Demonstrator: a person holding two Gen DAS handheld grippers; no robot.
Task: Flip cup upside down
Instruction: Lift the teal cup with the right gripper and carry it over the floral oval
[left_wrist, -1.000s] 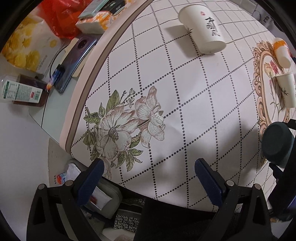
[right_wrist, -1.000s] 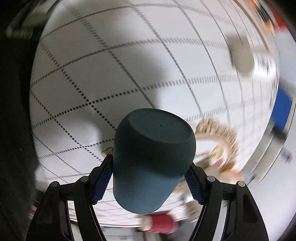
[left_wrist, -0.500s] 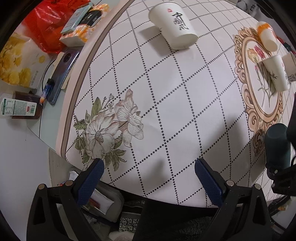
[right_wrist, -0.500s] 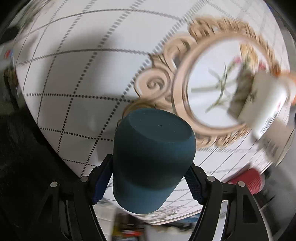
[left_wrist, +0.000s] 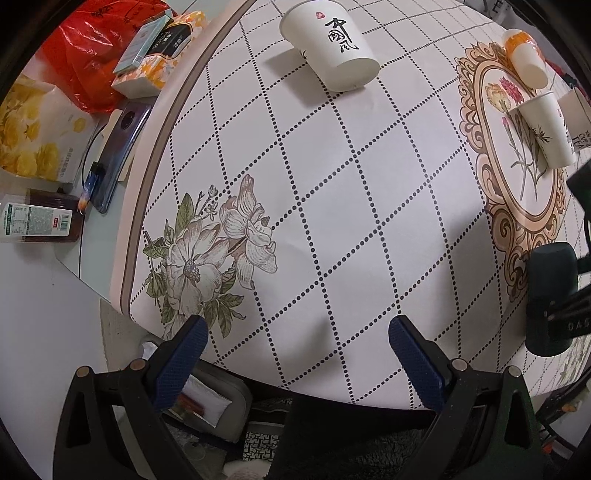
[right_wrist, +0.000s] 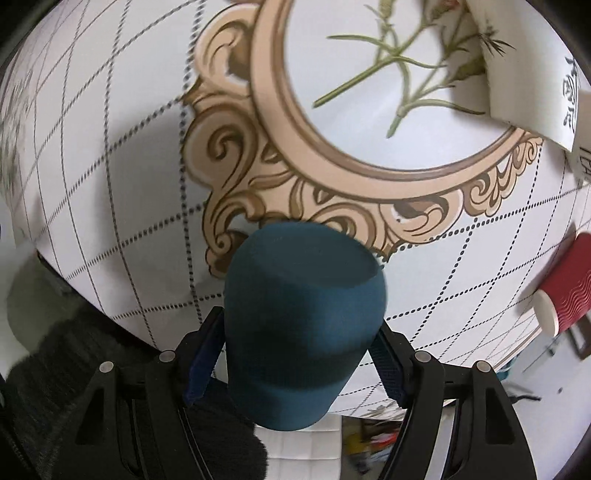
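Observation:
My right gripper (right_wrist: 295, 354) is shut on a dark teal cup (right_wrist: 299, 325), its flat closed base facing away from the camera, held above the near edge of the patterned tablecloth (right_wrist: 122, 155) by the ornate beige frame print (right_wrist: 258, 155). The same teal cup (left_wrist: 550, 295) shows at the right edge of the left wrist view, held in the right gripper. My left gripper (left_wrist: 295, 350) is open and empty above the near table edge, by the flower print (left_wrist: 210, 254).
A large white paper cup (left_wrist: 332, 44) lies on its side at the back. A small white cup (left_wrist: 546, 129) and an orange-banded cup (left_wrist: 524, 55) lie at the right. A red cup (right_wrist: 565, 291) lies right. Phone (left_wrist: 118, 147), boxes and a red bag (left_wrist: 88, 59) sit left.
The right gripper has swung with the teal cup toward the ornate frame print and turned. The left gripper has drawn back a little, so the table looks farther away.

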